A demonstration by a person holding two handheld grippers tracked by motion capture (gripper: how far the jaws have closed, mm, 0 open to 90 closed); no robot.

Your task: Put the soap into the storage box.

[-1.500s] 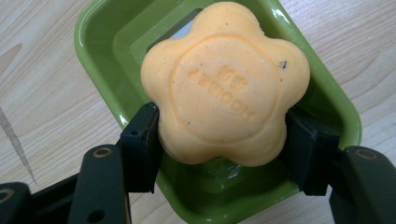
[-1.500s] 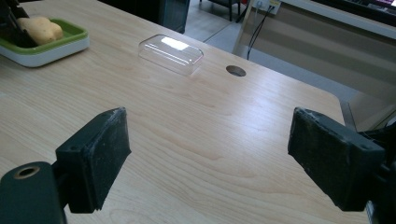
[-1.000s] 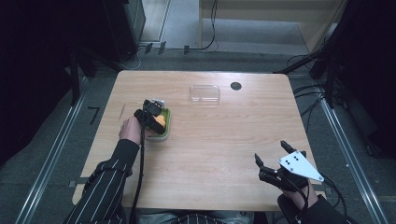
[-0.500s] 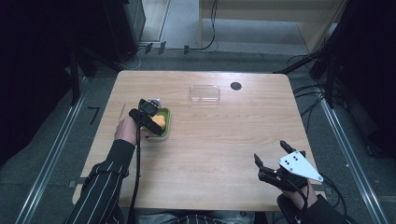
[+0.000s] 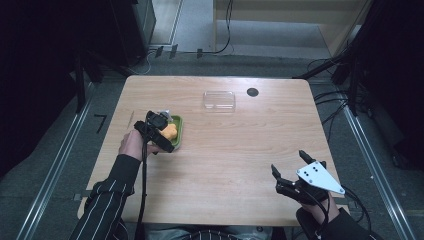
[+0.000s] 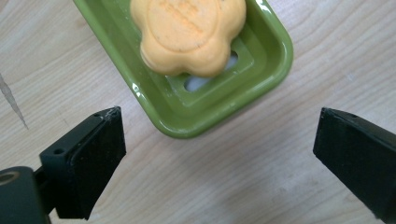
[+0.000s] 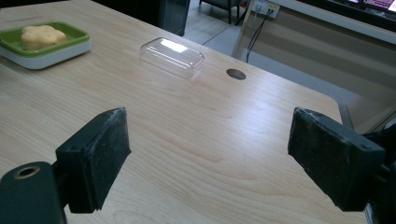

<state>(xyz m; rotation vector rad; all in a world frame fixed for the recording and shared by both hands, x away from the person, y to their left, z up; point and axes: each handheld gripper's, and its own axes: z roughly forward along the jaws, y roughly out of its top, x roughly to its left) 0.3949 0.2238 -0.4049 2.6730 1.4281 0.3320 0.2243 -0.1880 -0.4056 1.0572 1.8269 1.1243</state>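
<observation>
Since the earlier frame the left gripper has drawn back toward the person, jaws spread and empty. The one green plastic soap dish, carrying one orange flower-shaped soap, lies at its 12 o'clock, long axis slanting 10-to-4. One clear plastic lid sits toward the table's 12 o'clock. The right gripper, farther off, is released.
</observation>
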